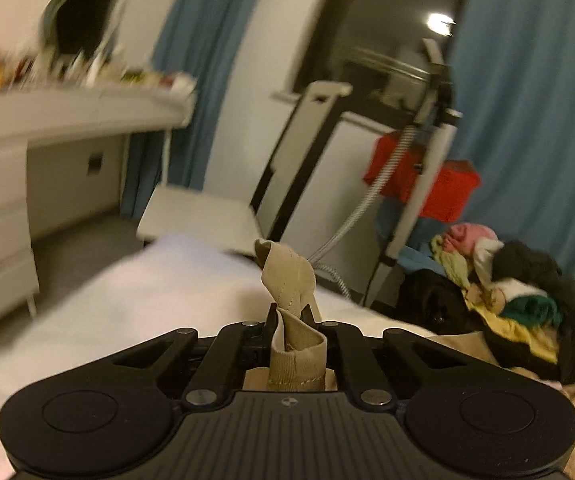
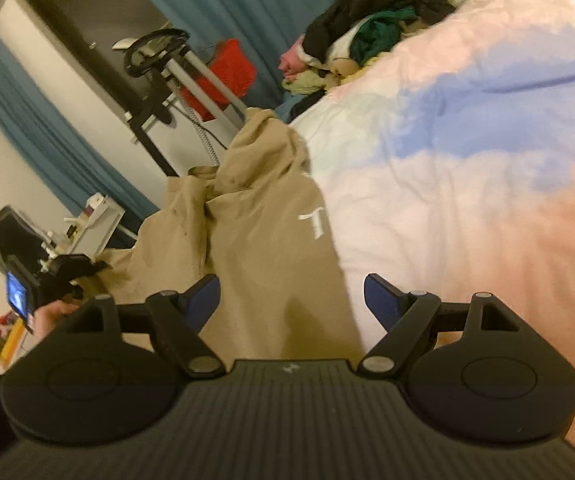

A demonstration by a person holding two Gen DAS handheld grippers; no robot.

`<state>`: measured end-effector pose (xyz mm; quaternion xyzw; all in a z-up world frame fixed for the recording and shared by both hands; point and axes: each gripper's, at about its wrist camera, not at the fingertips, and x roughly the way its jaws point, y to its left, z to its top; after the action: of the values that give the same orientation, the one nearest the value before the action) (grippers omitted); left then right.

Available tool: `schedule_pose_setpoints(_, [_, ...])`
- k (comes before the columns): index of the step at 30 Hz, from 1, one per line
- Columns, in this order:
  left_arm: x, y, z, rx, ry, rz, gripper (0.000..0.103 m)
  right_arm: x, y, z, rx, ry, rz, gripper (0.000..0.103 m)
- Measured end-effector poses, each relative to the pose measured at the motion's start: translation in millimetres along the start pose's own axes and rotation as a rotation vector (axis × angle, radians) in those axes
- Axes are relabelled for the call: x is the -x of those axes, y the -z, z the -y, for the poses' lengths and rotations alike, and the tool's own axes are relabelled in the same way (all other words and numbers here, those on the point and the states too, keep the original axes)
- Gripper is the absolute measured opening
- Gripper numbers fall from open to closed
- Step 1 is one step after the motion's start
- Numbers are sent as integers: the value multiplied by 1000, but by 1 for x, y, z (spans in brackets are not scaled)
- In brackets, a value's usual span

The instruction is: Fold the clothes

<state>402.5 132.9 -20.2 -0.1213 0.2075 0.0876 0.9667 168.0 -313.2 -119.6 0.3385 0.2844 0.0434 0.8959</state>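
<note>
My left gripper (image 1: pixel 290 316) is shut on a hem of the beige garment (image 1: pixel 287 280), which sticks up between its fingers above the bed. In the right wrist view the beige garment (image 2: pixel 255 232), with a white letter print, hangs in folds over the edge of the bed (image 2: pixel 467 152). My right gripper (image 2: pixel 292 296) is open, its blue pads either side of the cloth's lower part. The left gripper (image 2: pixel 67 272) also shows at the far left, holding the garment's other end.
A pile of mixed clothes (image 1: pixel 507 288) lies at the bed's far side, also in the right wrist view (image 2: pixel 359 40). A garment steamer stand (image 1: pixel 419 184), a red box (image 1: pixel 419 176), a white chair (image 1: pixel 207 216), a white dresser (image 1: pixel 3 216) and blue curtains (image 1: pixel 527 100) stand around.
</note>
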Motion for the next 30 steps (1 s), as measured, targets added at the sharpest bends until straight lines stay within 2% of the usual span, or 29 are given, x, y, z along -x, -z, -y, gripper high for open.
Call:
schedule_pose_setpoints(4, [37, -9, 71, -197, 19, 49, 8, 18, -4, 8, -38, 6, 1, 81])
schedule_pose_setpoints(9, [62, 8, 175, -345, 77, 23, 8, 44, -10, 11, 7, 16, 34, 82])
schedule_pose_setpoints(14, [55, 51, 262, -417, 105, -3, 8, 58, -13, 16, 67, 48, 74, 82])
schedule_pose_setpoints(17, [36, 81, 294, -409, 85, -55, 9, 56, -14, 23, 66, 58, 71, 82])
schedule_pose_setpoints(19, [23, 97, 309, -391, 63, -99, 20, 53, -15, 27, 62, 51, 67, 81])
schedule_pose_setpoints(20, [17, 103, 314, -381, 50, -120, 21, 51, -15, 28, 67, 57, 74, 81])
schedule_pose_setpoints(22, [10, 109, 314, -374, 42, -142, 47, 48, -16, 31, 73, 69, 86, 81])
schedule_pose_setpoints(24, [10, 112, 312, -381, 49, -153, 59, 42, -17, 35, 62, 69, 80, 82])
schedule_pose_setpoints(26, [18, 113, 306, -386, 62, -161, 62, 38, -16, 37, 52, 56, 68, 82])
schedule_pose_setpoints(30, [66, 110, 269, -355, 105, -166, 69, 35, -15, 32, 68, 42, 71, 82])
